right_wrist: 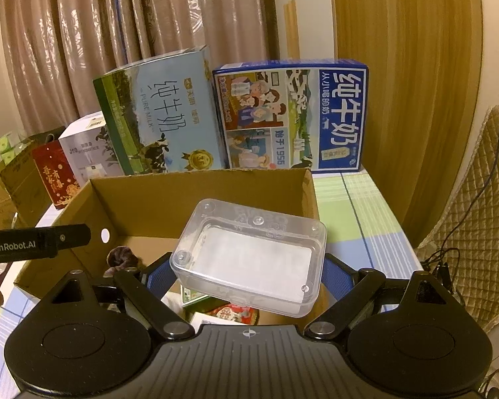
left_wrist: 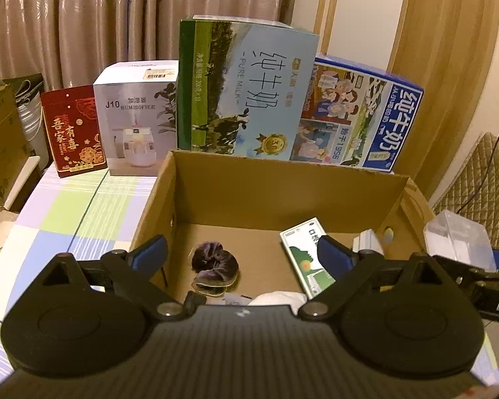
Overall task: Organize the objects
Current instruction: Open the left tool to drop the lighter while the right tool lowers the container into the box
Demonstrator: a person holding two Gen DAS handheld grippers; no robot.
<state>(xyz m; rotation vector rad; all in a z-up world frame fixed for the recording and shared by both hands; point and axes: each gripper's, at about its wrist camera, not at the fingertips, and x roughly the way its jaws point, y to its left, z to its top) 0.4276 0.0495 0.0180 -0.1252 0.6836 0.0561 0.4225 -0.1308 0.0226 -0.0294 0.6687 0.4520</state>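
An open cardboard box [left_wrist: 236, 196] stands on the checked tablecloth; it also shows in the right wrist view [right_wrist: 156, 199]. Inside lie a purple scrunchie [left_wrist: 214, 262], a green-and-white carton [left_wrist: 304, 256], something white [left_wrist: 279, 297] and a small white item [left_wrist: 369, 241]. My left gripper [left_wrist: 243, 254] is open and empty above the box's near edge. My right gripper [right_wrist: 246, 274] is shut on a clear plastic case [right_wrist: 249, 256], held over the box's right part. The case also shows in the left wrist view [left_wrist: 457, 237]. Below it lie a green carton [right_wrist: 193, 297] and a red packet [right_wrist: 234, 312].
Behind the box stand a light-blue milk carton box [left_wrist: 246, 93], a dark-blue milk box [left_wrist: 359, 116], a white humidifier box [left_wrist: 133, 116] and a red gift box [left_wrist: 73, 129]. Curtains hang behind. A quilted chair [right_wrist: 475, 206] stands at the right. The left gripper's body [right_wrist: 33, 242] juts in.
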